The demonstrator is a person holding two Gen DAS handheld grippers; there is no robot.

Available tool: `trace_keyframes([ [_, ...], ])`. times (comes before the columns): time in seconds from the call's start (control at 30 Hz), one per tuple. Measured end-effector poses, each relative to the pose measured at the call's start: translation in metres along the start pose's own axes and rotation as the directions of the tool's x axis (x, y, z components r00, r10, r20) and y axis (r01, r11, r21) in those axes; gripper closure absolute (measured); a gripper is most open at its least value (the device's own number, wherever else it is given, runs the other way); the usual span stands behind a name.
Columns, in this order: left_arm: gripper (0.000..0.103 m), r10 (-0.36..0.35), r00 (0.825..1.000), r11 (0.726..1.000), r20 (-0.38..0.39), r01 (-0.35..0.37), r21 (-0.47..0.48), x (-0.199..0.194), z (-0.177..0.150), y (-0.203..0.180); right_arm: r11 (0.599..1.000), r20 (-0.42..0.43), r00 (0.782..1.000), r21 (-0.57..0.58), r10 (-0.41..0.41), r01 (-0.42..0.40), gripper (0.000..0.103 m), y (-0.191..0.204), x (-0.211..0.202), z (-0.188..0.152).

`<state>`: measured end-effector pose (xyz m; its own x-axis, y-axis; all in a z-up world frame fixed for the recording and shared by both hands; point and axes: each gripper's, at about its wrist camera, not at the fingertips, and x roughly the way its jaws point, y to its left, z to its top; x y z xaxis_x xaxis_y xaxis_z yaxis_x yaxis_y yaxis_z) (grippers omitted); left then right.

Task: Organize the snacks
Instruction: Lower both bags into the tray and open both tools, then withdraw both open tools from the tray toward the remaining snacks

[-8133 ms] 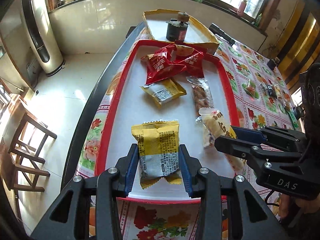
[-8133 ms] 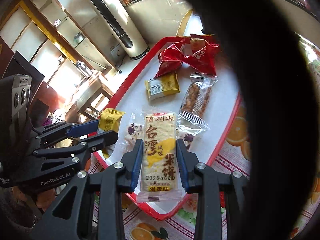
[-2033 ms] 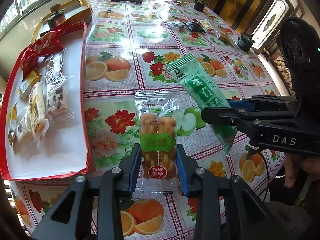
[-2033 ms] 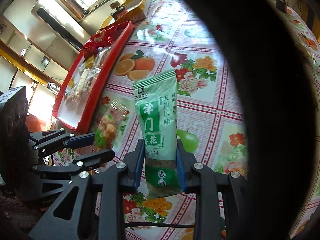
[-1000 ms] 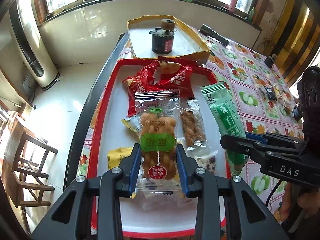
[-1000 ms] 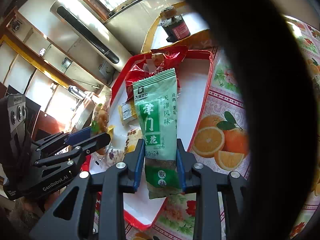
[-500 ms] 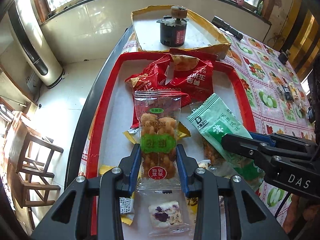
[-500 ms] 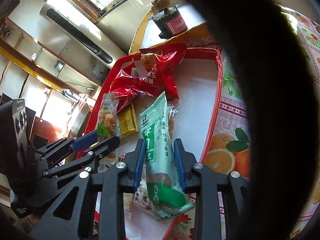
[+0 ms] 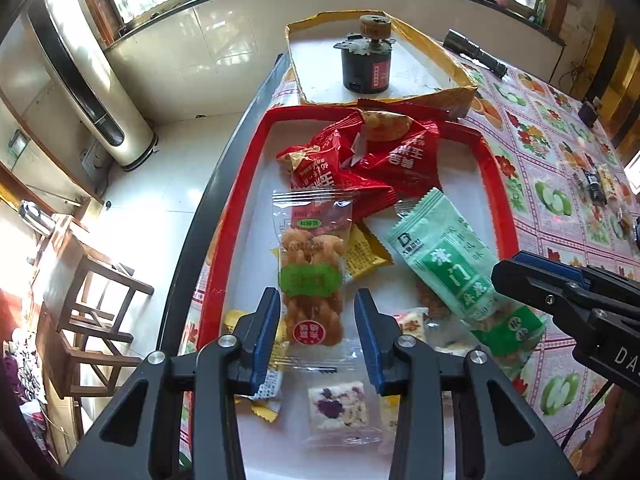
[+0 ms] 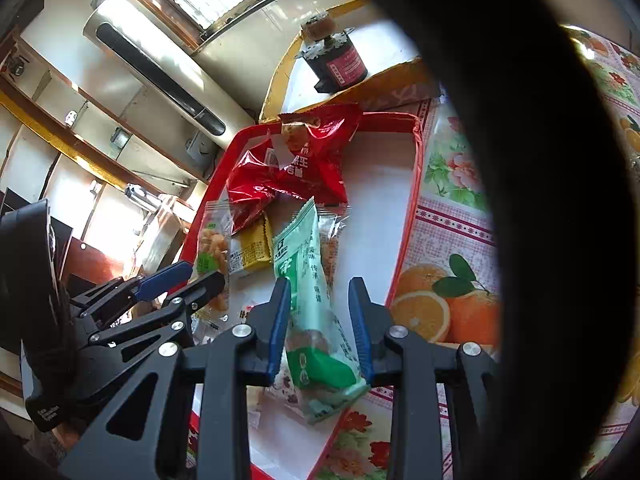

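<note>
A clear packet of fried twists lies in the red tray between the pads of my left gripper. Its jaws are opening, and a gap shows on each side of the packet. My right gripper is shut on the lower end of a green packet, which leans tilted over other snacks near the tray's right side. In the left wrist view the green packet runs into the right gripper. The right wrist view shows the left gripper at the lower left.
Red packets, a yellow packet and a purple-speckled nougat also lie in the tray. Behind it stands a cardboard lid with a black motor. A flashlight lies on the flowered cloth. The table edge and a wooden chair are left.
The left jaws have parted and the twist packet has settled onto the tray. The green packet has come down over the tray's snacks, still in the right gripper.
</note>
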<state>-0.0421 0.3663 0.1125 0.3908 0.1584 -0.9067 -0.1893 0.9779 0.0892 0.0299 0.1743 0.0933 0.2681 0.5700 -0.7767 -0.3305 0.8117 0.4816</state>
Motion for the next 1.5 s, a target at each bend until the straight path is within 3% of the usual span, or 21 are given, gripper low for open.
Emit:
trace_keyframes([
  [0.17, 0.065, -0.027, 0.999, 0.999, 0.016, 0.027, 0.017, -0.017, -0.006, -0.025, 1.0, 0.001, 1.0, 0.003, -0.005, 0.005, 0.071, -0.018, -0.025, -0.016],
  [0.37, 0.064, -0.117, 0.993, 0.987, 0.017, 0.114, 0.11, -0.032, -0.009, -0.093, 0.998, -0.005, 0.999, 0.05, -0.035, 0.035, 0.069, -0.064, -0.06, -0.043],
  [0.47, 0.064, -0.156, 0.988, 0.975, -0.006, 0.155, 0.162, -0.03, -0.009, -0.135, 0.994, -0.007, 0.997, 0.073, -0.082, 0.083, 0.062, -0.096, -0.078, -0.057],
  [0.67, 0.064, -0.22, 0.973, 0.948, -0.068, 0.23, 0.222, -0.012, -0.006, -0.214, 0.97, 0.012, 0.98, 0.151, -0.197, 0.193, 0.062, -0.176, -0.121, -0.087],
  [0.93, 0.064, -0.233, 0.967, 0.942, -0.098, 0.25, 0.226, 0.015, 0.002, -0.283, 0.927, 0.044, 0.953, 0.253, -0.298, 0.278, 0.062, -0.271, -0.172, -0.105],
  [1.07, 0.064, -0.22, 0.967, 0.949, -0.131, 0.243, 0.201, 0.031, 0.01, -0.299, 0.92, 0.069, 0.936, 0.222, -0.345, 0.323, 0.062, -0.298, -0.188, -0.097],
  [1.2, 0.065, -0.199, 0.968, 0.957, -0.152, 0.225, 0.182, 0.043, 0.023, -0.309, 0.898, 0.134, 0.893, 0.164, -0.43, 0.408, 0.057, -0.318, -0.202, -0.079],
  [1.37, 0.065, -0.17, 0.979, 0.963, -0.116, 0.19, 0.193, 0.043, 0.049, -0.323, 0.874, 0.204, 0.85, 0.149, -0.485, 0.463, 0.05, -0.347, -0.214, -0.045],
  [1.5, 0.065, -0.167, 0.98, 0.956, -0.108, 0.188, 0.226, 0.043, 0.078, -0.339, 0.858, 0.19, 0.837, 0.094, -0.513, 0.505, 0.046, -0.362, -0.203, -0.016],
])
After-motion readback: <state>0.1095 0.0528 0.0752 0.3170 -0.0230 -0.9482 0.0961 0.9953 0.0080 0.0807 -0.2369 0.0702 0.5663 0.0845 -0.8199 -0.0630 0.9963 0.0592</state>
